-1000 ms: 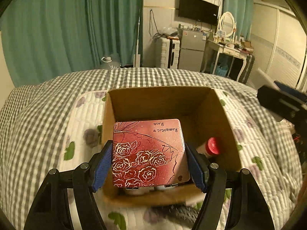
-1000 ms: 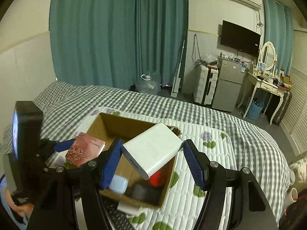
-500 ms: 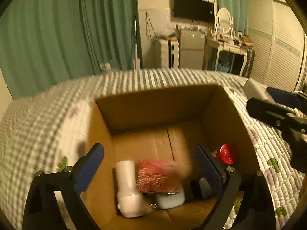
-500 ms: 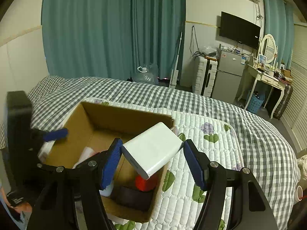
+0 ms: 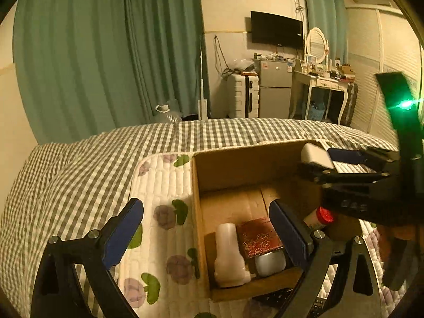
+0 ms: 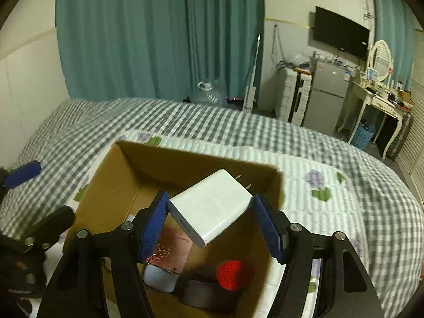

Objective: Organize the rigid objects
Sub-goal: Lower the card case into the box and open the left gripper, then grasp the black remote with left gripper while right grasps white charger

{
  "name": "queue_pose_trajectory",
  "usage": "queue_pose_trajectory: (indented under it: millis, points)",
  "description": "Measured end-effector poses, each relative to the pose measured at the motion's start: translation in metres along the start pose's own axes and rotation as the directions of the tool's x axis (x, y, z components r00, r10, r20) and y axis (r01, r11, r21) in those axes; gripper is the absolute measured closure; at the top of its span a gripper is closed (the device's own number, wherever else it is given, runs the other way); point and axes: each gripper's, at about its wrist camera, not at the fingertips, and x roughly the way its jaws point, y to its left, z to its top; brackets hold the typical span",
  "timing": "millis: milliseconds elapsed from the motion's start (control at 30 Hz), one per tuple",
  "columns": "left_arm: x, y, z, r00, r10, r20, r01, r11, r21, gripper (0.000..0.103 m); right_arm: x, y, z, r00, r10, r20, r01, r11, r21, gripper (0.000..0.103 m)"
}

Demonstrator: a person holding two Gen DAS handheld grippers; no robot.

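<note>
An open cardboard box (image 5: 196,190) (image 6: 106,198) sits on the quilted bed. Inside lie a red rose-patterned tin (image 5: 261,238) (image 6: 172,251), a white bottle (image 5: 228,254), a pale round container (image 5: 270,262) and a red-capped bottle (image 5: 324,213) (image 6: 230,274). My left gripper (image 5: 209,228) is open and empty, straddling the box's left wall. My right gripper (image 6: 210,218) is shut on a white power adapter (image 6: 210,209) (image 5: 315,156), held above the box's inside.
A white floral quilt (image 5: 159,185) covers a grey checked blanket (image 6: 185,127). A dark remote (image 5: 275,294) lies at the box's near side. Beyond the bed stand green curtains, a small fridge (image 5: 273,92) and a dressing table (image 5: 323,82).
My left gripper opened and dropped the red tin into the box, then pulled back to the left. My right gripper brought the white adapter over the box.
</note>
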Motion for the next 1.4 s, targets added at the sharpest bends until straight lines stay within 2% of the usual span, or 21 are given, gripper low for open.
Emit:
queue_pose_trajectory:
  millis: [67,100,133,300,467,600,733,933,1133,1300,1367,1400]
  points:
    - [0.0,0.003,-0.004,1.0,-0.005,-0.003,0.005,1.0,-0.003,0.005,0.006,0.004,-0.002,1.0,0.009,-0.008,-0.009,1.0,0.01,0.031]
    - [-0.002,0.004,-0.005,1.0,-0.006,-0.005,0.006,1.0,-0.004,0.003,0.004,0.005,-0.003,1.0,0.01,0.005,-0.01,1.0,0.015,0.02]
    - [-0.004,0.005,-0.007,1.0,-0.006,-0.007,0.006,1.0,-0.009,0.001,-0.001,0.006,-0.004,1.0,0.007,0.02,-0.008,1.0,0.018,0.017]
    - [-0.029,0.006,-0.01,1.0,0.005,0.004,-0.005,1.0,-0.03,0.0,-0.042,0.011,-0.004,0.997,-0.025,0.066,0.025,1.0,0.0,0.012]
    - [-0.065,0.004,-0.012,1.0,0.011,0.027,-0.01,0.999,-0.034,0.0,-0.108,0.014,-0.008,0.989,-0.067,0.132,0.071,0.997,-0.026,0.005]
    - [-0.091,-0.001,-0.017,0.999,0.01,0.037,-0.009,0.999,-0.033,0.0,-0.143,0.018,-0.021,0.988,-0.081,0.13,0.085,0.996,-0.03,0.003]
    - [-0.104,-0.004,-0.029,0.999,0.007,0.033,-0.006,0.999,-0.044,0.0,-0.158,0.02,-0.044,0.988,-0.098,0.117,0.102,0.994,-0.025,0.003]
    - [-0.09,-0.005,-0.058,0.999,0.036,0.008,-0.036,0.998,-0.053,0.0,-0.142,0.023,-0.085,0.995,-0.088,0.054,0.088,0.996,-0.001,0.003]
    - [-0.048,-0.005,-0.088,0.997,0.066,-0.049,-0.069,0.996,-0.051,0.0,-0.083,0.024,-0.123,0.993,-0.04,-0.106,0.047,0.997,0.057,0.003]
    - [-0.024,0.0,-0.106,0.995,0.06,-0.075,-0.065,0.996,-0.06,0.0,-0.038,0.028,-0.141,0.984,-0.054,-0.172,0.063,0.997,0.046,0.003]
    - [-0.017,0.002,-0.113,0.994,0.066,-0.091,-0.072,0.995,-0.064,0.0,-0.022,0.03,-0.147,0.98,-0.052,-0.194,0.061,0.997,0.045,0.007]
    - [-0.014,0.004,-0.116,0.993,0.067,-0.1,-0.073,0.995,-0.066,0.0,-0.016,0.031,-0.149,0.978,-0.05,-0.202,0.06,0.997,0.045,0.012]
